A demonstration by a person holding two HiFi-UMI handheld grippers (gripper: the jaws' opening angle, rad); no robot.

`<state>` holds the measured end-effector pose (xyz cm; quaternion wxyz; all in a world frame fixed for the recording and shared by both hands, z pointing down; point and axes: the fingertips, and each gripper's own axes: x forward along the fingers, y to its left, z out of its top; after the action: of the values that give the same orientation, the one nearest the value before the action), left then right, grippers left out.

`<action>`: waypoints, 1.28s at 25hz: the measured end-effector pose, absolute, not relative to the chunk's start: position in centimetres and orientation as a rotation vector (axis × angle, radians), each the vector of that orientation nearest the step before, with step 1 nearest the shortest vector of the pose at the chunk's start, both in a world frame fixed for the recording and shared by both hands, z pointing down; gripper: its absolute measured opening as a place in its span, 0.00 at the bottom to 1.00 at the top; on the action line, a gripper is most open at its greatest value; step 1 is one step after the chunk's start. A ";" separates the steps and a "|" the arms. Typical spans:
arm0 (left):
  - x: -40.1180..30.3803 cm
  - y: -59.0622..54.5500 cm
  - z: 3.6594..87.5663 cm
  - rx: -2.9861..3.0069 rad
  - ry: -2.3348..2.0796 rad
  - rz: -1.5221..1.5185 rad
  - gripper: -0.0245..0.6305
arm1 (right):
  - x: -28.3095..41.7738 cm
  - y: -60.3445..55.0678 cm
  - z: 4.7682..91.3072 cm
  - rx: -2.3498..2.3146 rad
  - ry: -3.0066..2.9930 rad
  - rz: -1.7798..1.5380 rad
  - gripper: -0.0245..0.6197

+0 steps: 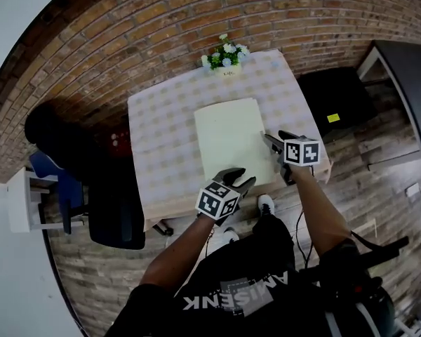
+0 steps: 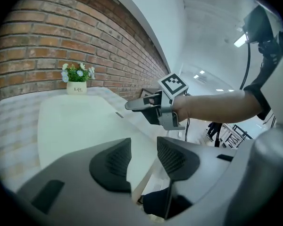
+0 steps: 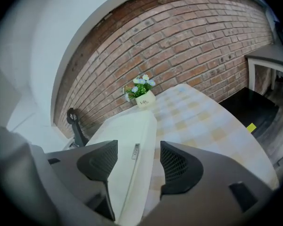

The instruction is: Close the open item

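Observation:
A flat cream case (image 1: 229, 135) lies on the checked tablecloth (image 1: 161, 139) with its lid down. A small latch (image 3: 136, 151) shows on its right side. My left gripper (image 1: 240, 177) hovers at the case's near edge, open with nothing between its fingers. In the left gripper view the case (image 2: 80, 121) stretches ahead of the left gripper (image 2: 144, 147), and the right gripper (image 2: 146, 105) hangs over the case's right edge. My right gripper (image 1: 270, 140) stands wide open at that edge. Its own view shows the case's side (image 3: 127, 131) ahead of the right gripper (image 3: 137, 157), untouched.
A white pot of flowers (image 1: 226, 56) stands at the table's far edge by the brick wall. A black chair (image 1: 116, 216) sits at the near left corner. A black box (image 1: 337, 104) and a dark table (image 1: 410, 76) are on the right.

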<state>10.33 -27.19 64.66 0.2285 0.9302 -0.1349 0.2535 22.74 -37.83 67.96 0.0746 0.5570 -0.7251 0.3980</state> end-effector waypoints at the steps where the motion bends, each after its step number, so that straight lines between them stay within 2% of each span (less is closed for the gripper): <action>1: 9.7 -27.3 64.0 2.567 -0.391 0.667 0.31 | 22.5 -37.5 67.3 1.680 -2.186 1.174 0.49; 10: 3.6 -29.1 57.9 2.615 -0.616 0.414 0.31 | 18.4 -34.2 59.3 1.701 -2.326 0.968 0.48; 14: 1.1 -29.7 55.0 2.674 -0.698 0.349 0.26 | 17.0 -32.5 56.2 1.727 -2.353 0.886 0.48; 15: 0.4 -29.7 54.2 2.688 -0.717 0.329 0.25 | 16.6 -32.0 55.5 1.733 -2.356 0.861 0.45; 17: -1.0 -29.7 52.6 2.713 -0.748 0.274 0.21 | 16.0 -31.0 54.0 1.754 -2.369 0.812 0.28; 18: -1.7 -29.7 51.8 2.724 -0.764 0.246 0.18 | 15.6 -30.5 53.1 1.765 -2.380 0.791 0.26; 24: -6.3 -29.2 47.4 2.765 -0.858 0.098 0.06 | 13.3 -26.9 48.0 1.825 -2.420 0.658 0.14; 32: -10.8 -29.5 43.4 2.810 -0.953 0.032 0.06 | 10.9 -23.1 43.1 1.874 -2.380 0.461 0.12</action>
<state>-10.83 -29.47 43.39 0.0870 0.9433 -0.3200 0.0108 10.86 -23.08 43.09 0.0388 0.6110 -0.7762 0.1504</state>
